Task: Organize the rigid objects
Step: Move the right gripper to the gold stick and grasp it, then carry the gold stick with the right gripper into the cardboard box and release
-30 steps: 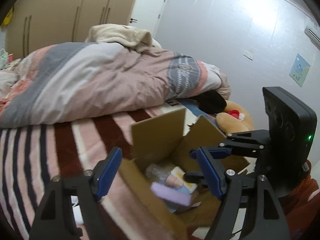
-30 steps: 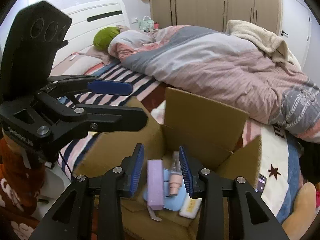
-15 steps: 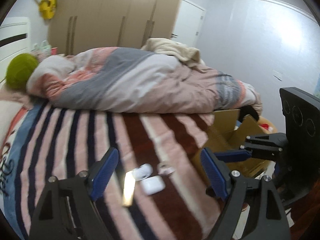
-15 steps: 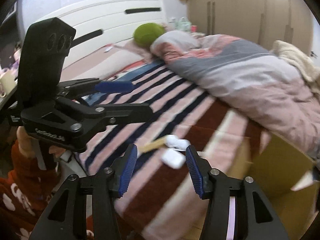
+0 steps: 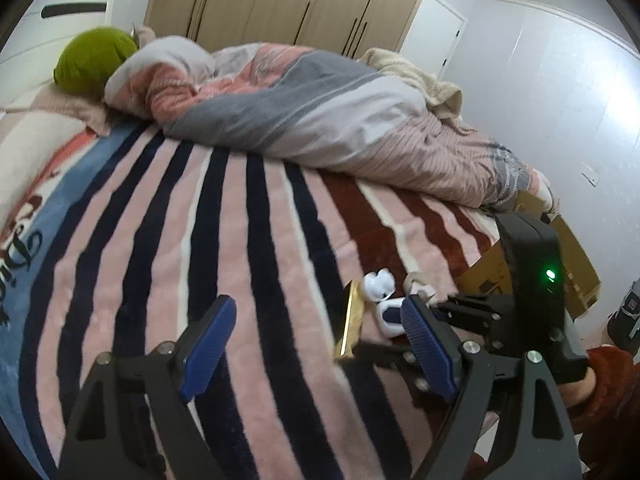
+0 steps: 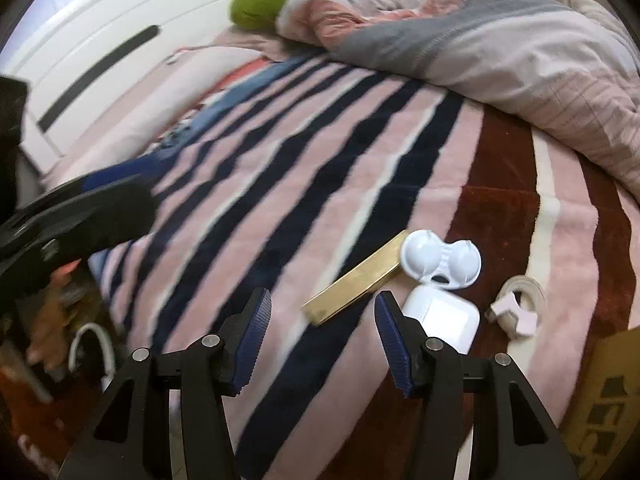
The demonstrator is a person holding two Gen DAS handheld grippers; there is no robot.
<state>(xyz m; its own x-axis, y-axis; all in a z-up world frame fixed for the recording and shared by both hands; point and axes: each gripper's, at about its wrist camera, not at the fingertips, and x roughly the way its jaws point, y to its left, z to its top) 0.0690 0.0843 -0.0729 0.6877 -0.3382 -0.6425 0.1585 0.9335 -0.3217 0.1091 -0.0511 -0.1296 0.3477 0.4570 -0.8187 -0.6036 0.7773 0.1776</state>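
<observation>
1. Closest to the lens: the right gripper [image 6: 320, 340] hangs above the striped blanket [image 6: 280, 184] with nothing between its blue pads, and its jaws are opening as we look. The left gripper [image 5: 316, 344] is spread wide and empty too, off to the side over bare stripes.

2. Just past the right fingertips is the little pile to sort: a flat gold bar-shaped box [image 6: 354, 280] lying diagonally, a white two-cup case [image 6: 440, 260] touching its far end, a white rounded box [image 6: 442, 320] right under that, and a roll of tape [image 6: 520, 300] a bit apart on the dark red stripe.

3. What could go sideways, imo: the gold box, white case and white box are basically touching, so a finger coming down on one could shove or drag a neighbour. The blanket is soft and fluffy, so a thin flat thing like the gold box might sink in and the pads could pinch fabric instead. The white pieces look smooth and rounded, so they may squirt out of a grip that's off-centre.

4. Corner of the cardboard box [image 6: 608, 392] pokes in at the lower right, near the pile. Probably where the stuff goes.

5. Farther back: the rumpled duvet [image 6: 480, 40], then a green pillow [image 6: 260, 0] by the headboard.
</observation>
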